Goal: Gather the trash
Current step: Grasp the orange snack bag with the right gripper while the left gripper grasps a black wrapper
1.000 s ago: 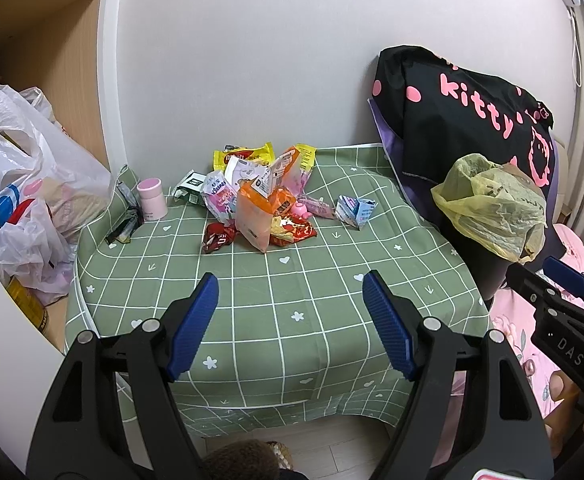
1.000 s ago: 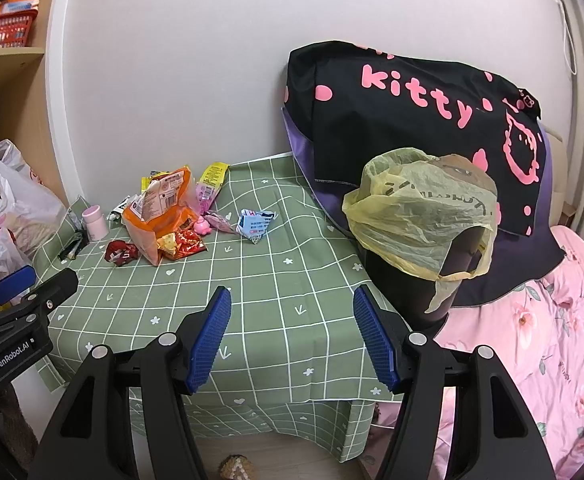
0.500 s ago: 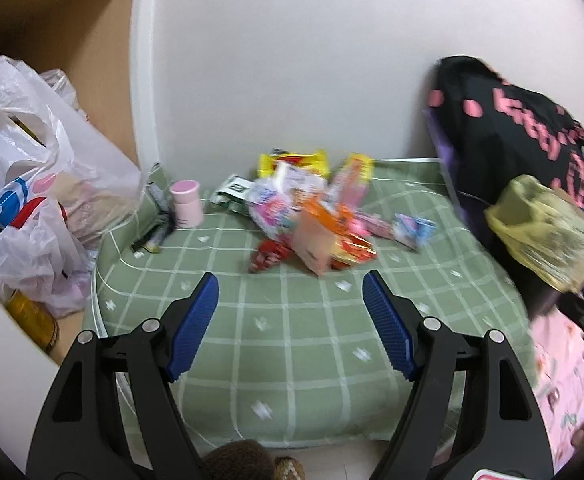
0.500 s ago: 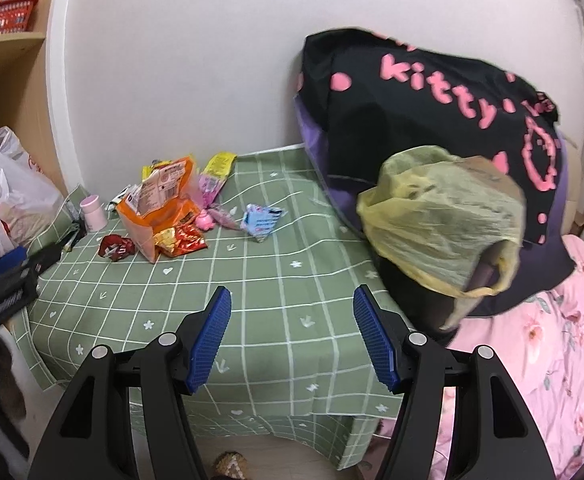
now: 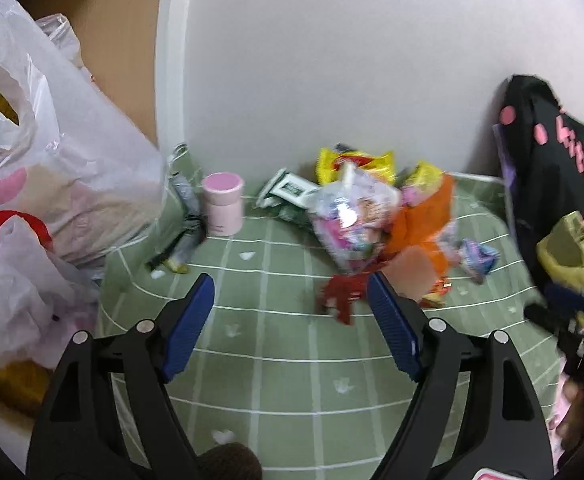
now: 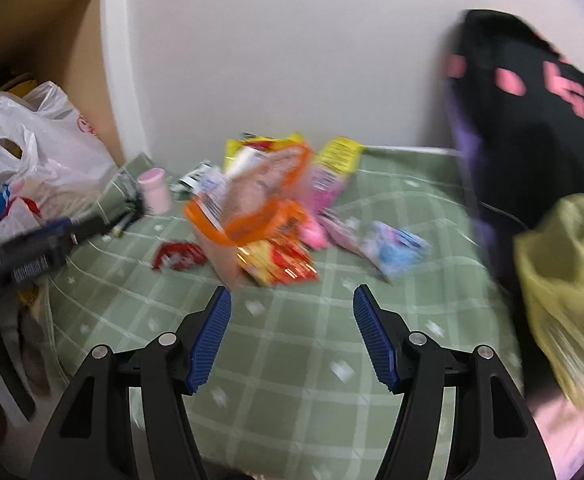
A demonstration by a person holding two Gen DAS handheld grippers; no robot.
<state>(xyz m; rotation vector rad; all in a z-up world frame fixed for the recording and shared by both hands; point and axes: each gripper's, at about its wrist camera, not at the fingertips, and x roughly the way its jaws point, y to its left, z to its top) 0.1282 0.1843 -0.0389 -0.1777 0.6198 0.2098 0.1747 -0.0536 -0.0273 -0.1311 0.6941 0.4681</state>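
Approach under way: left gripper (image 5: pixel 290 300) and right gripper (image 6: pixel 288 312), both spread and empty, nearer than a second ago to wrapper pile (image 6: pixel 260 216) on green checked tablecloth (image 5: pixel 284 360); nothing collected yet.

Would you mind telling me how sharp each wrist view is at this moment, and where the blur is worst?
Left wrist view: the left gripper is crisp, the wrapper pile smeared, the pink cup softer but readable. Right wrist view: blur is heavier; the right gripper is sharp, while the wrapper pile and yellow bag streak, worst at the right edge.
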